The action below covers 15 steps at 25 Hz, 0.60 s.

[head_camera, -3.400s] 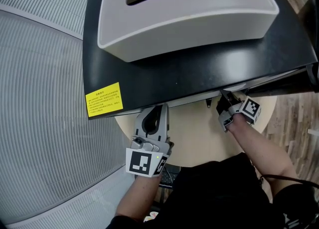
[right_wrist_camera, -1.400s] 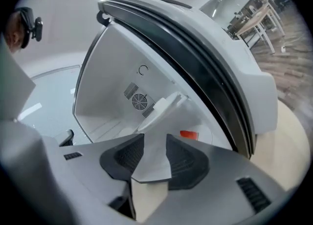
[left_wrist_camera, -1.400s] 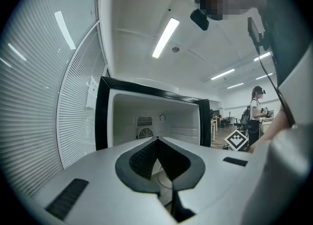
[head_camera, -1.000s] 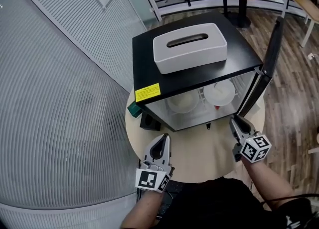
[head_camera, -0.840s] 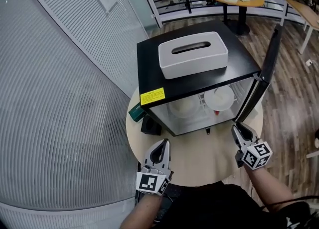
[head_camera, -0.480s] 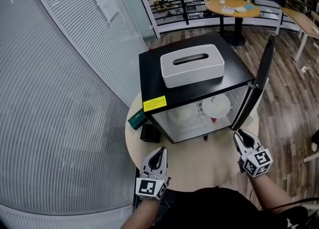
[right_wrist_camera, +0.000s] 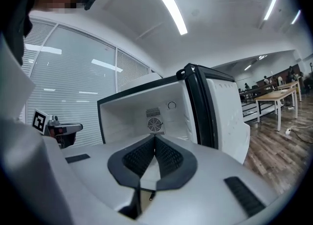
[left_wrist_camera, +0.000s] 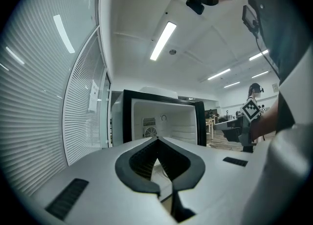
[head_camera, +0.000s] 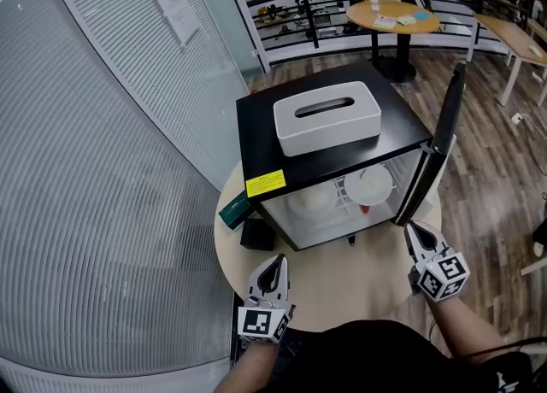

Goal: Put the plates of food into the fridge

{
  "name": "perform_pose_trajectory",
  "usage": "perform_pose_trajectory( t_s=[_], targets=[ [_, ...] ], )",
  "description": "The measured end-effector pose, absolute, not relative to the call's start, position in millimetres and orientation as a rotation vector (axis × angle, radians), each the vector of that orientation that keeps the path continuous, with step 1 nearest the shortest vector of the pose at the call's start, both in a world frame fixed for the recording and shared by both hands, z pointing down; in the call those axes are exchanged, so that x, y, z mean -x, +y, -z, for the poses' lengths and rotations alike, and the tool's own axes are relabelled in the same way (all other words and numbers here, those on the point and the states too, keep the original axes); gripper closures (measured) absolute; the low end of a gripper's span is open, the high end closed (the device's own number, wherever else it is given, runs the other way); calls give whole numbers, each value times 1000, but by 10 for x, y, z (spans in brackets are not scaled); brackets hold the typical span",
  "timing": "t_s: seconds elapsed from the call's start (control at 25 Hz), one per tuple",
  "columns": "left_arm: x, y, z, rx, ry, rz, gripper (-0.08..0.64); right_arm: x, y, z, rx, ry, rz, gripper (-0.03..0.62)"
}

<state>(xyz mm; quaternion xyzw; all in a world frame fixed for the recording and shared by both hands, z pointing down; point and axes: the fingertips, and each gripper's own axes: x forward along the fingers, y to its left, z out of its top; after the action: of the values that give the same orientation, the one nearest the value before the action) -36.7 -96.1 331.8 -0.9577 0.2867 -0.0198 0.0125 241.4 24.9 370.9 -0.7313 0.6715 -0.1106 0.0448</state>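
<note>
A small black fridge [head_camera: 261,131] stands on a round wooden table [head_camera: 342,284], its door [head_camera: 438,143] swung open to the right. Inside, two white plates [head_camera: 369,184] [head_camera: 312,198] sit side by side on a shelf. My left gripper [head_camera: 273,264] hovers over the table's near edge, shut and empty. My right gripper [head_camera: 411,228] is just below the door's lower corner; its jaws have just been closing, with nothing between them. The left gripper view shows the shut left gripper [left_wrist_camera: 157,140] facing the fridge [left_wrist_camera: 164,121]. In the right gripper view, the shut right gripper [right_wrist_camera: 154,137] faces the open cavity [right_wrist_camera: 146,114].
A white tissue box [head_camera: 326,118] lies on top of the fridge. A green box [head_camera: 232,209] and a black block [head_camera: 256,233] sit left of the fridge. A ribbed glass wall fills the left. Another round table [head_camera: 391,17] and railings stand behind on wooden floor.
The head view has drawn back and up from the fridge. The door near my right gripper now stands wide open. Both grippers have backed toward the table's near edge.
</note>
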Motion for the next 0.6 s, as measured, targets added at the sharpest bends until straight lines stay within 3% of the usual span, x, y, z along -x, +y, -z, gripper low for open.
perform_pose_trajectory(
  t_s=[0.6],
  targets=[
    [218,-1002,-3283,2994,880,68,557,-2402,192,-3684,2247,2132,262,586]
  ],
)
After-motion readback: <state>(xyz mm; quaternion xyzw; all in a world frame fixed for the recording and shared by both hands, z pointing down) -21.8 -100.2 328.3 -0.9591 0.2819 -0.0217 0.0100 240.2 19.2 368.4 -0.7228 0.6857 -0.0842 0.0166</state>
